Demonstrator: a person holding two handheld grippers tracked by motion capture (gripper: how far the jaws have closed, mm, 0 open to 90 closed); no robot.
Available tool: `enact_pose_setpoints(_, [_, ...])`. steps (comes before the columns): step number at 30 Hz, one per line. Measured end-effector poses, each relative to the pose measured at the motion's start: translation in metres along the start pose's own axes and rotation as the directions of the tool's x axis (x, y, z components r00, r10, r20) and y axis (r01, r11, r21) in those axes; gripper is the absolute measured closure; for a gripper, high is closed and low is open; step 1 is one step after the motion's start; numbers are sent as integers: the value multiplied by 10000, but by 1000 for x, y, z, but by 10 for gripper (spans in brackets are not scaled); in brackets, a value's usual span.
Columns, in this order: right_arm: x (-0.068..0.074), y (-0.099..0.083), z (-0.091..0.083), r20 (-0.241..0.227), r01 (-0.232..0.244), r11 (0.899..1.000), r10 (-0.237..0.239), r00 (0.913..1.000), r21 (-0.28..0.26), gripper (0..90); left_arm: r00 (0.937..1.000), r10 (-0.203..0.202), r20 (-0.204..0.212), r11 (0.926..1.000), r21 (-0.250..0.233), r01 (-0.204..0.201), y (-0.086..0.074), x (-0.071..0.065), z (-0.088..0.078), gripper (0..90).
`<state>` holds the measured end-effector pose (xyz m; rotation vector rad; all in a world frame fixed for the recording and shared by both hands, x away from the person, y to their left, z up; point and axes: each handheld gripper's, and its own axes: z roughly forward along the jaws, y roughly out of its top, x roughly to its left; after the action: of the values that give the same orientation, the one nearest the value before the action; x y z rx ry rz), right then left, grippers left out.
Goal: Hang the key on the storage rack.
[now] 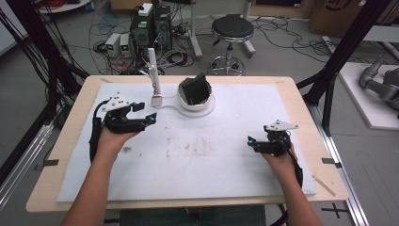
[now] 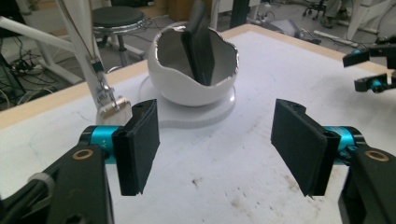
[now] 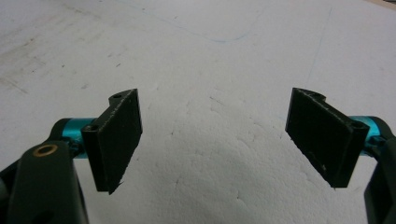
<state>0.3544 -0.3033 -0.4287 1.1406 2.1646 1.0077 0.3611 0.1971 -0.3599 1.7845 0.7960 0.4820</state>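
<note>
1. The left gripper [image 2: 215, 144] stands with its jaws wide apart and nothing between them, above the white mat [image 2: 219, 186].
2. The white egg-shaped bowl [image 2: 194, 70] stands just ahead on its white base [image 2: 187, 116], with a dark flat card [image 2: 201, 46] leaning inside.
3. The right gripper [image 3: 212, 140] rests well apart, its jaws spread with nothing between them.

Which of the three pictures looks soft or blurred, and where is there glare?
High view: soft overall, even light. Left gripper view: white bowl fairly sharp, with glare on its rim; near claw pads slightly soft. Right gripper view: white table cover bright, washed out toward the top.
</note>
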Motion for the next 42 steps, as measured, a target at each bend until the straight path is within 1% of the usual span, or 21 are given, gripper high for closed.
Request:
enact_pose_setpoints(3, [1,0,0,-8,-7,10000,7,10000,5,188,9999,-64,161,10000,69,63,-10,-1,1,309])
enact_pose_setpoints(4, [1,0,1,-30,-21,10000,21,10000,3,188,9998,-21,214,9999,112,19,-13,-1,0,308])
enact_pose_setpoints(5, [1,0,1,-13,34,10000,-34,10000,19,188,9997,-54,238,9999,129,50,-15,-1,0,308])
enact_pose_setpoints(8, [0,0,0,-26,3,10000,-3,10000,10,188,9991,-200,366,9998,105,196,-22,1,-2,282])
enact_pose_setpoints(12, [-2,0,1,-57,-64,10000,64,10000,10,188,9984,-190,532,9998,56,187,-27,2,-2,245])
enact_pose_setpoints(14, [-3,-1,1,-45,-178,9998,179,9998,20,188,9982,-186,561,9998,60,183,-29,3,-2,234])
enact_pose_setpoints(16, [-4,-2,0,-45,-211,9998,211,9998,-27,188,9975,-266,649,9996,66,262,-32,3,-2,225])
enact_pose_setpoints(19, [-6,-3,-1,-53,-248,9997,248,9997,-90,188,9963,-178,846,9998,-35,182,-38,2,0,223])
enact_pose_setpoints(21, [-7,-3,-1,-27,-306,9995,306,9995,-88,188,9955,-221,925,9997,-21,224,-40,1,0,223])
enact_pose_setpoints(25, [-9,-3,-2,-24,-369,9992,368,9993,-150,188,9942,-88,1074,10000,30,86,-40,-2,1,211])
enact_pose_setpoints(30, [-9,-2,-1,21,-227,9996,228,9997,-166,188,9934,-94,1146,9997,254,65,-45,-5,1,202])
enact_pose_setpoints(37, [-8,-1,-1,71,-291,9994,292,9995,-202,188,9939,-92,1099,9991,418,47,-48,-4,1,202])
enact_pose_setpoints(42, [-8,-2,1,37,-274,9996,274,9996,-88,188,9935,-270,1102,9984,529,213,-51,-1,2,202])
